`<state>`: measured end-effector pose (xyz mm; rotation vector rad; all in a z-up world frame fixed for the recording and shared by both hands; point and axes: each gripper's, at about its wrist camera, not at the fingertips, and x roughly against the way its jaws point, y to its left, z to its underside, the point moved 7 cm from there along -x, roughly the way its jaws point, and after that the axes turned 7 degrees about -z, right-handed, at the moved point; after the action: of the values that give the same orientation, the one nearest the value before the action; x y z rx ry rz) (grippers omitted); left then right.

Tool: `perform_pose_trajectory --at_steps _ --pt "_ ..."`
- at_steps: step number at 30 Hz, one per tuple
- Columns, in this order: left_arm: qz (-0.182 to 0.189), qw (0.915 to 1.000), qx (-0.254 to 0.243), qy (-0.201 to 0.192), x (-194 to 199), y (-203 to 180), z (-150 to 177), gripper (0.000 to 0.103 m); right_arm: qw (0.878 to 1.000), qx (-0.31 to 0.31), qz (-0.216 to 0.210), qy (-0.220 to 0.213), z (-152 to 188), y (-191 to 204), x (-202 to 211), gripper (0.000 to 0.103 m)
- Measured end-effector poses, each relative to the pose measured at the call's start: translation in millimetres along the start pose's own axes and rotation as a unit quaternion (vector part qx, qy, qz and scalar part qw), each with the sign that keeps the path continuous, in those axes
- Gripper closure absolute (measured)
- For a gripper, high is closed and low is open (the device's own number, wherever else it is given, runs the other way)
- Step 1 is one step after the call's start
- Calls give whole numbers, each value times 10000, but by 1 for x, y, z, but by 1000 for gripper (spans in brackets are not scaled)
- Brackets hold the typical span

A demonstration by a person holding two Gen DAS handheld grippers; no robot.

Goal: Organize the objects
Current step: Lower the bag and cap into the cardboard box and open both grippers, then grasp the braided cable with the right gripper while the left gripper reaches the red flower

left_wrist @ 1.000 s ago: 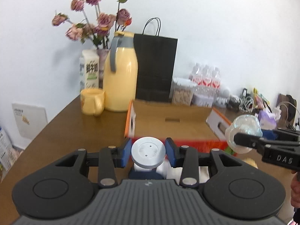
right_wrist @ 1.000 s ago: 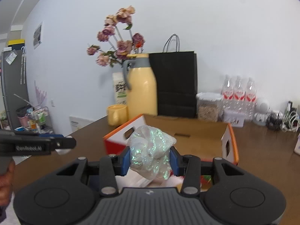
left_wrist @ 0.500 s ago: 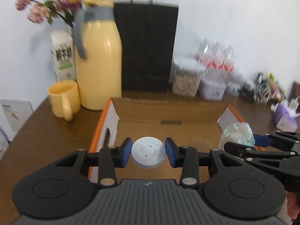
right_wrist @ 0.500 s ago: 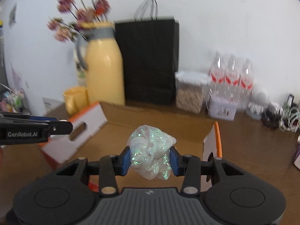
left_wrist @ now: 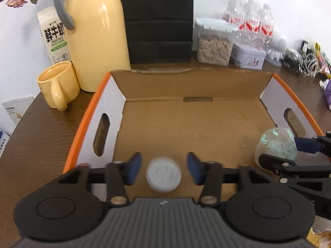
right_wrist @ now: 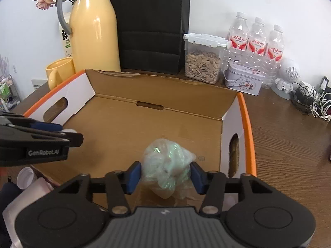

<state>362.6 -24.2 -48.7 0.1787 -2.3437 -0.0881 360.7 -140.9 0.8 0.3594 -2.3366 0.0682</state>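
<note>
Your left hand-held gripper [left_wrist: 164,170] has just been opening, its jaws apart, and the white round cap [left_wrist: 163,176] sits blurred between them, clear of both pads, over the cardboard box [left_wrist: 186,124]. Your right hand-held gripper [right_wrist: 165,174] has also just been opening; the iridescent plastic bundle [right_wrist: 167,165] lies between its parted jaws, with a gap at each pad.

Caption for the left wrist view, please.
Left gripper, jaws just opened, releases a blurred round white plastic cap above the open orange-rimmed cardboard box.
</note>
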Motion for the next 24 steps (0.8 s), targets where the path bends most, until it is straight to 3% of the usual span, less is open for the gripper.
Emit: perform_pose_trajectory --at_steps 2,3,5,15,24 --pt "-48 9997 28 -237 7 2 -2 1 10000 -3 16 -74 1 -1 4 34" --pt "-92 9991 48 -410 12 4 -3 0 9999 7 38 -124 0 -2 6 21" --pt "-119 9976 95 -681 23 7 -6 0 9997 64 118 -219 0 -2 11 7" --pt "38 9923 232 -1214 68 15 -17 0 9956 269 117 -894 -12 12 57 4" --pt "153 9839 323 -1751 130 37 7 0 9890 336 122 -1437 1 21 124 4"
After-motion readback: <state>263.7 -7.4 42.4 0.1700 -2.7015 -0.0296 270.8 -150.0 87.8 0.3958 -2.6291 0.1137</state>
